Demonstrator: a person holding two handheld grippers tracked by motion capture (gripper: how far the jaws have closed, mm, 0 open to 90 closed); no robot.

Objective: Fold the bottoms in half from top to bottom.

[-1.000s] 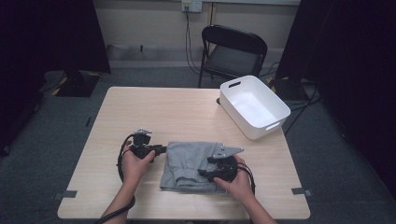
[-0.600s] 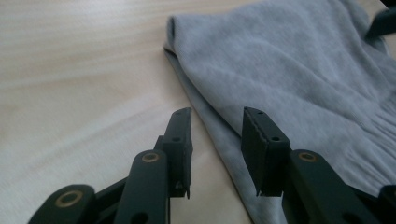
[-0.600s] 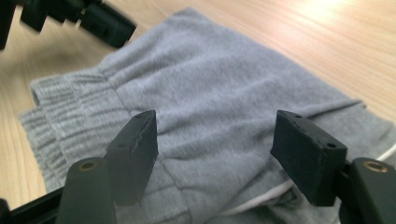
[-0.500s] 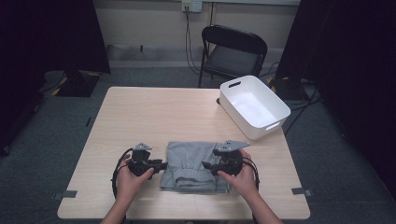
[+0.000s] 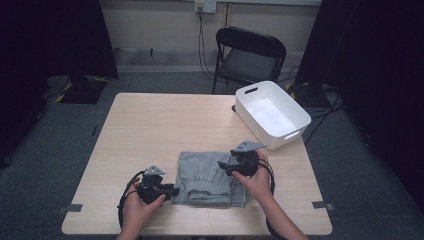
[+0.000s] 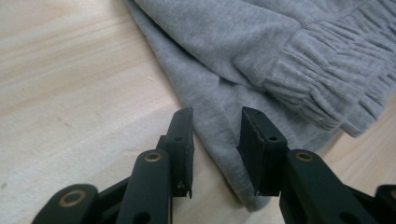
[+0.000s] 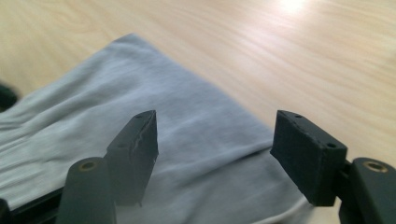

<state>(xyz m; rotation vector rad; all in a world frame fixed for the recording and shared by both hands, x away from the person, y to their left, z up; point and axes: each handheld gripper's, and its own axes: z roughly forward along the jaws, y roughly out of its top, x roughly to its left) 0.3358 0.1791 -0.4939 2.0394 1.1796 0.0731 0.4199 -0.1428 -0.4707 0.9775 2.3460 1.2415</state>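
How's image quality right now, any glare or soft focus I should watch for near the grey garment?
High view: evenly lit table, dark room edges, grey garment sharp enough. Right gripper view: a bright glare spot on the wood at top, far garment edge and table soft, right tongs crisp. Left gripper view: left tongs and ribbed cuff in focus, no glare.

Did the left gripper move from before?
Yes. The left gripper slid toward the table's near edge, beside the grey cloth's near-left corner.

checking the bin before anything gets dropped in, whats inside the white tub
The white tub shows a bare white floor and nothing lying in it. Its near wall hides a strip of the bottom, so that part cannot be checked.
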